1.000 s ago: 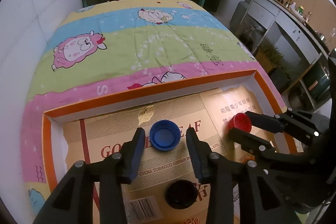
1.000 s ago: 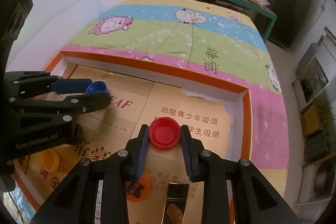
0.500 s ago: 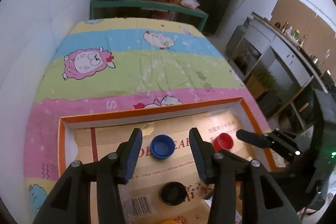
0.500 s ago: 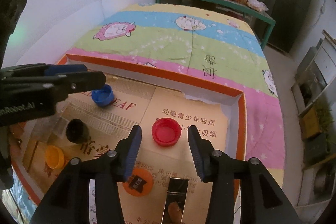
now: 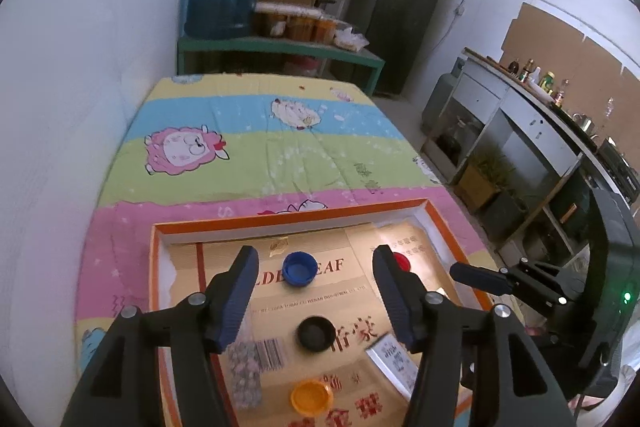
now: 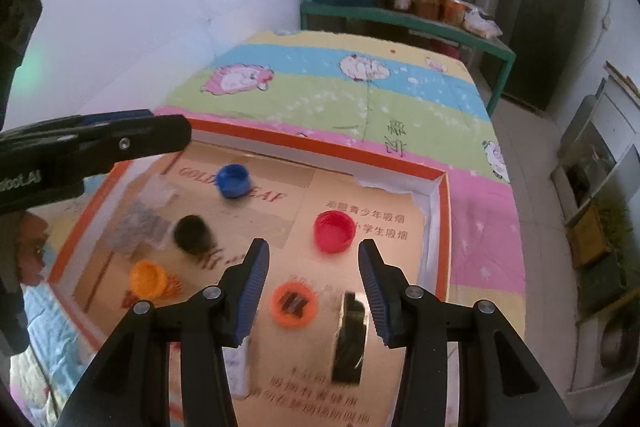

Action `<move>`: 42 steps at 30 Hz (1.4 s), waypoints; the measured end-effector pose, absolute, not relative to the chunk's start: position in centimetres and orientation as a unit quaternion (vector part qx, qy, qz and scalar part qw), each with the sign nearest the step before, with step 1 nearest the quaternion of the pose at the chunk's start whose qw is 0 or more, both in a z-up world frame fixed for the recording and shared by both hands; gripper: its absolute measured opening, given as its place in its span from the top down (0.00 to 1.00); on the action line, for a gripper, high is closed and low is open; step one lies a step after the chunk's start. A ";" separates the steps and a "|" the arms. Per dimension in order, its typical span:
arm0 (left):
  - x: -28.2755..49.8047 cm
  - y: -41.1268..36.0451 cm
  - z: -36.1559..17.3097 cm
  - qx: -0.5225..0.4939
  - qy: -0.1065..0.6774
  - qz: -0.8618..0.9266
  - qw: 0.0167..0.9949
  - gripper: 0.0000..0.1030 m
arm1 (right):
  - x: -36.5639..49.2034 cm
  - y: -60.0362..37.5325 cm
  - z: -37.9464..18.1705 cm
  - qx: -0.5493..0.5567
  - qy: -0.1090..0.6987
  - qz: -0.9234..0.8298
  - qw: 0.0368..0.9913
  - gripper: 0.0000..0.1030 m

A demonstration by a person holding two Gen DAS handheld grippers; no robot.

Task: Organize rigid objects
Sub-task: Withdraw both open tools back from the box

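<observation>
Both two-finger tongs are seen spread wide with nothing held between their fingers: the left gripper (image 5: 314,273) is raised above the shallow orange-rimmed cardboard tray (image 5: 280,219), and the right gripper (image 6: 313,261) is raised over the tray's nearer right part.

Room for moving is bounded by the tray's low orange rim on all visible sides; the tray is laid on a striped cartoon-sheep bedsheet (image 5: 256,155), whose far part is uncovered up to a green metal shelf bench (image 5: 280,47). A white wall is met on the left.

Four loose bottle caps are counted on the tray floor, one of each colour. The round blue plastic cap (image 5: 299,269) is placed near the far rim, left of centre. The round red plastic cap (image 6: 334,231) is set toward the far right corner; in the left wrist view it is half hidden behind the left gripper's right finger. The round black plastic cap (image 5: 316,333) lies mid-tray, and the round yellow-orange plastic cap (image 5: 311,397) nearer the camera. All four are well apart from each other.

One flat orange disc with a dark mark (image 6: 294,304) and one dark rectangular object (image 6: 351,335) are also seen; both are blurred, and the latter is possibly a small box.
</observation>
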State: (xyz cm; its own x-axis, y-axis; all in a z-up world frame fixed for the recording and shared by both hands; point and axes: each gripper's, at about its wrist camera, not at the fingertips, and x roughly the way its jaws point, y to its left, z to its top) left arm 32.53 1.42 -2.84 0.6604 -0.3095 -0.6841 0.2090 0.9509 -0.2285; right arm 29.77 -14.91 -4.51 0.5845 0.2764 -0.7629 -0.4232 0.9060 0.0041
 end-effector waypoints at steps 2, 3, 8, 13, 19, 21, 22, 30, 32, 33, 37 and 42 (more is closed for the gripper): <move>31.5 1.6 -2.2 -0.063 0.378 -0.141 0.913 0.42 | 28.4 -14.8 -3.9 -0.097 0.402 0.199 0.889 0.54; 31.1 1.7 -2.0 -0.062 0.378 -0.141 0.913 0.42 | 27.7 -14.8 -3.6 -0.097 0.397 0.200 0.890 0.54; 28.8 1.5 -1.1 -0.045 0.379 -0.135 0.915 0.42 | 24.8 -14.6 -2.5 -0.099 0.386 0.216 0.891 0.53; 26.3 1.6 -0.3 -0.035 0.370 -0.130 0.919 0.43 | 22.9 -14.5 -2.1 -0.102 0.383 0.218 0.892 0.53; 23.4 1.7 0.4 -0.028 0.361 -0.125 0.924 0.43 | 21.0 -14.7 -1.6 -0.096 0.379 0.217 0.895 0.53; 22.4 1.8 0.6 -0.031 0.357 -0.123 0.925 0.43 | 20.4 -14.8 -1.6 -0.092 0.380 0.217 0.894 0.53; 22.0 1.9 0.6 -0.032 0.357 -0.122 0.925 0.43 | 20.2 -14.7 -1.5 -0.091 0.381 0.217 0.894 0.53; 18.9 2.0 0.2 -0.036 0.365 -0.116 0.923 0.43 | 16.9 -13.9 -1.2 -0.097 0.375 0.221 0.895 0.53; 18.3 2.0 0.2 -0.035 0.364 -0.114 0.924 0.43 | 16.2 -13.7 -1.1 -0.097 0.374 0.224 0.895 0.53; 17.9 2.1 0.2 -0.035 0.363 -0.112 0.924 0.43 | 15.8 -13.6 -1.1 -0.098 0.373 0.224 0.895 0.53; 16.3 2.4 0.5 -0.032 0.353 -0.101 0.930 0.43 | 14.6 -13.5 -0.8 -0.095 0.368 0.226 0.897 0.53; 14.4 2.6 0.8 -0.019 0.339 -0.082 0.937 0.43 | 13.0 -13.3 -0.4 -0.094 0.361 0.226 0.900 0.53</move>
State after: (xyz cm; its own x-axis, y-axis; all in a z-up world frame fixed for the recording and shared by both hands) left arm 14.39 2.59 0.76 0.7566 -0.1668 -0.6322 0.1406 0.9858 -0.0917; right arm 13.01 -13.30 -0.44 0.6373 0.3395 -0.6919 -0.4751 0.8799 -0.0059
